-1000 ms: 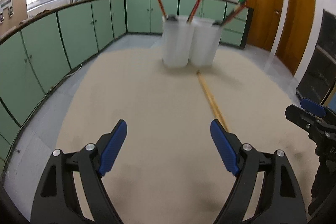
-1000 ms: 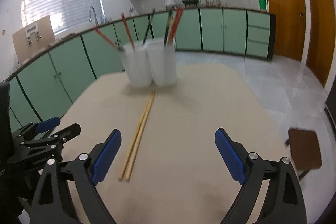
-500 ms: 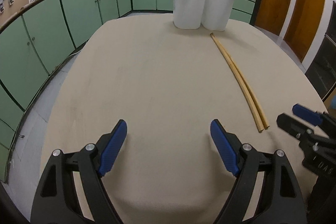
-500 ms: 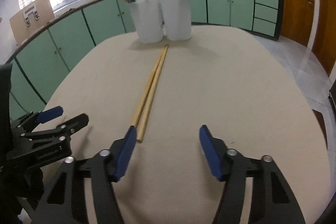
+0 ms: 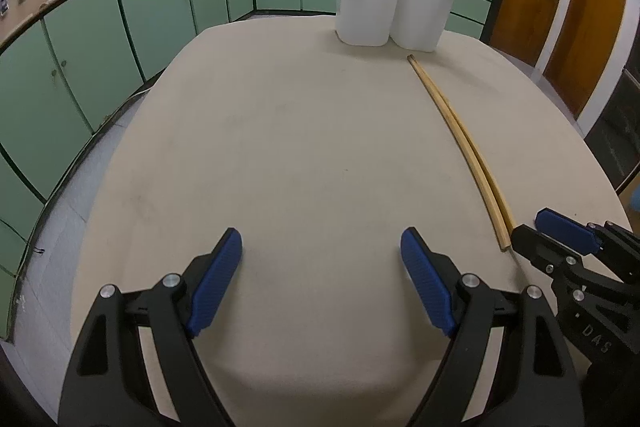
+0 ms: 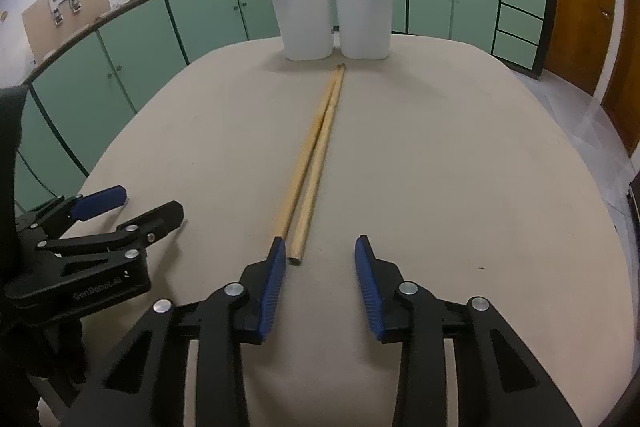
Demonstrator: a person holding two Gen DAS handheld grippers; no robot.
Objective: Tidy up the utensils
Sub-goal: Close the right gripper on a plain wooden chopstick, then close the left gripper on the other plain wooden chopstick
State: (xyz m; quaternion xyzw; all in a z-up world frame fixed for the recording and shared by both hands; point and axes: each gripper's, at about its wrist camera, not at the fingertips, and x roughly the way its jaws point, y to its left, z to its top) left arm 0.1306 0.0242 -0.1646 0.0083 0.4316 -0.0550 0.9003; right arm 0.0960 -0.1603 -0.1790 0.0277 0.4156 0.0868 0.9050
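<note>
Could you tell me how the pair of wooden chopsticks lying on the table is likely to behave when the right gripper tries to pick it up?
The wooden chopsticks look thin and rigid, so probably light and stiff. Being round, they may roll apart on the table. The right gripper, whose jaws have just been closing, reaches only their near tips, so the far ends may droop.

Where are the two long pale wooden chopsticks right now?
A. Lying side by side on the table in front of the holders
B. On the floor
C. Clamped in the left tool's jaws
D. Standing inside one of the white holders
A. The wooden chopsticks lie flat, side by side on the table, running from just in front of the two white holders toward the right gripper, whose jaws are not touching them.
</note>
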